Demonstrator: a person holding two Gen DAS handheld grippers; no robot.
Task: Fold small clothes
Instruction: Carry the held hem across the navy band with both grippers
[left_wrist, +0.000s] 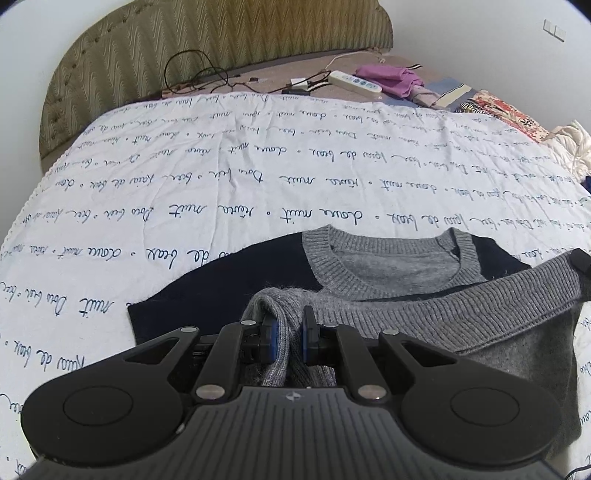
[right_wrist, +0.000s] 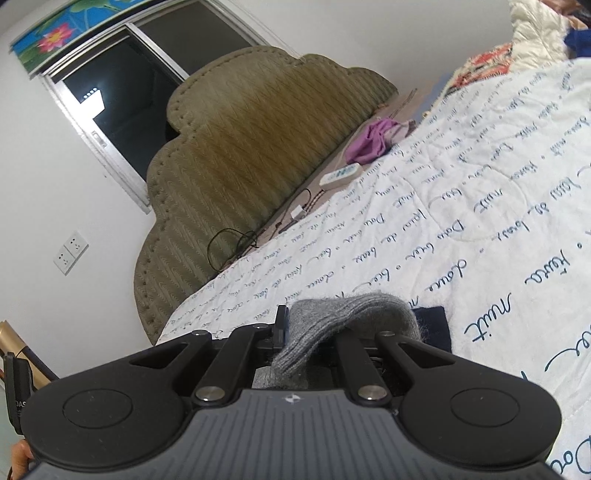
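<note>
A small grey and navy knit sweater (left_wrist: 388, 269) lies on the white bedspread (left_wrist: 258, 166), collar toward the headboard. Its grey ribbed hem (left_wrist: 480, 306) is lifted and stretched across the body. My left gripper (left_wrist: 290, 332) is shut on the left end of that hem. In the right wrist view my right gripper (right_wrist: 314, 332) is shut on grey knit fabric (right_wrist: 332, 325) of the same sweater, with a navy part (right_wrist: 432, 325) beside it. The right gripper's right finger is hidden by the fabric.
A padded olive headboard (left_wrist: 184, 48) stands at the far end. Black cables (left_wrist: 199, 74), a white power strip (left_wrist: 354, 81) and purple cloth (left_wrist: 388, 79) lie near it. Patterned bedding (left_wrist: 506, 114) is piled at the far right. A window (right_wrist: 118, 96) is in the wall.
</note>
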